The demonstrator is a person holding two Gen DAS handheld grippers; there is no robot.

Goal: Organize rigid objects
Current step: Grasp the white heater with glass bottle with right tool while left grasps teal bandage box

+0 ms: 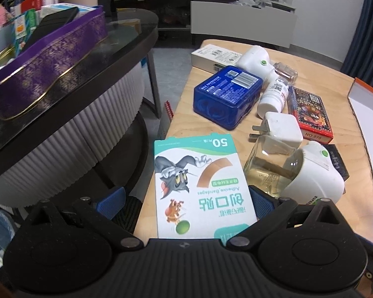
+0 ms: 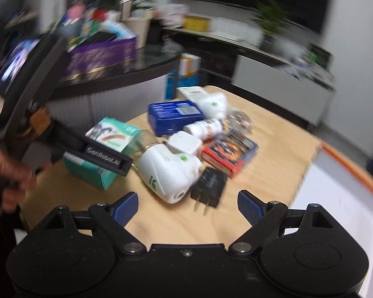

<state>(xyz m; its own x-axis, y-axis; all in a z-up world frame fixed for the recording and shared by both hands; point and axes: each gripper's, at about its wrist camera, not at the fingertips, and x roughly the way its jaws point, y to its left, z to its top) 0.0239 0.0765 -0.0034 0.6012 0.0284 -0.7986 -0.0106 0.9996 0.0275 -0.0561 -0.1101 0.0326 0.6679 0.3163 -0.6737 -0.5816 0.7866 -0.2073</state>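
Note:
A teal and white adhesive bandage box [image 1: 201,188] lies at the wooden table's near left corner, between the wide-open fingers of my left gripper [image 1: 186,202], untouched as far as I can see. It also shows in the right wrist view [image 2: 107,154] with the left gripper [image 2: 107,160] over it. My right gripper [image 2: 187,207] is open and empty above the table, just short of a black plug adapter [image 2: 210,185] and a white mosquito repeller with a glass bottle [image 2: 167,171]. The right view is blurred.
On the wooden table [image 1: 211,114] lie a blue tin [image 1: 227,95], a white pill bottle [image 1: 273,95], a white charger [image 1: 281,128], a red card box [image 1: 309,113] and a second repeller [image 1: 255,58]. An orange-edged white tray [image 2: 335,198] sits right. A dark counter with a purple box [image 1: 44,64] stands left.

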